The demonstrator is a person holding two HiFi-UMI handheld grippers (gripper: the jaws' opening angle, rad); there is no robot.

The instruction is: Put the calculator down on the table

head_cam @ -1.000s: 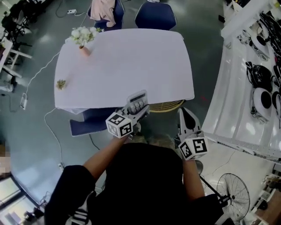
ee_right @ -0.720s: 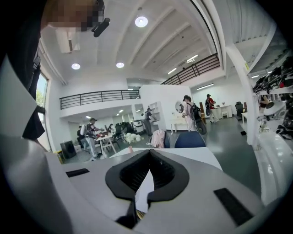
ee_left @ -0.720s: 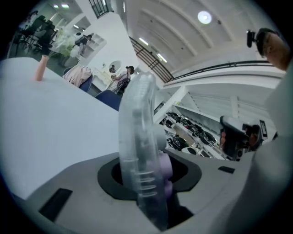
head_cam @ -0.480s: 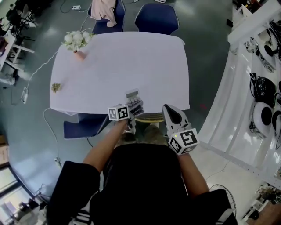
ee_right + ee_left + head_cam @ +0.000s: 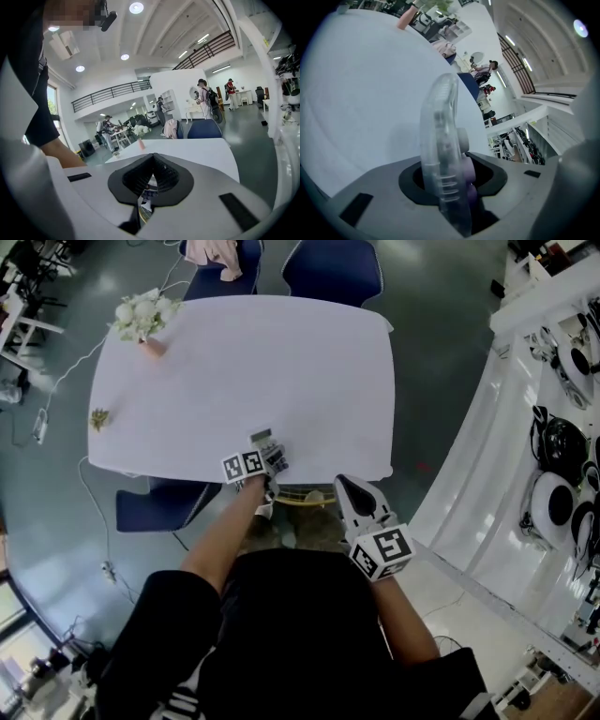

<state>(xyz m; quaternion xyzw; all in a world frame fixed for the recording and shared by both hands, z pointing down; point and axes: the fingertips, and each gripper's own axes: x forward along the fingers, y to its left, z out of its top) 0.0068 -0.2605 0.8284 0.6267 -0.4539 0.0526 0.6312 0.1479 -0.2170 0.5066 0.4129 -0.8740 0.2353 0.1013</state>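
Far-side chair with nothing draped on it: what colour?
That chair is dark blue; the head view shows it best.

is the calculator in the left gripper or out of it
In: the calculator stands between the left gripper's opening jaws, over the table.

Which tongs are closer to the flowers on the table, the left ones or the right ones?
Left. The left tongs, holding the calculator, are over the near edge of the table. The right tongs are off the table, farther back from the flowers.

I read the calculator (image 5: 440, 140) casing as clear glossy plastic; the worktop (image 5: 253, 362) shows smooth matt white cloth.
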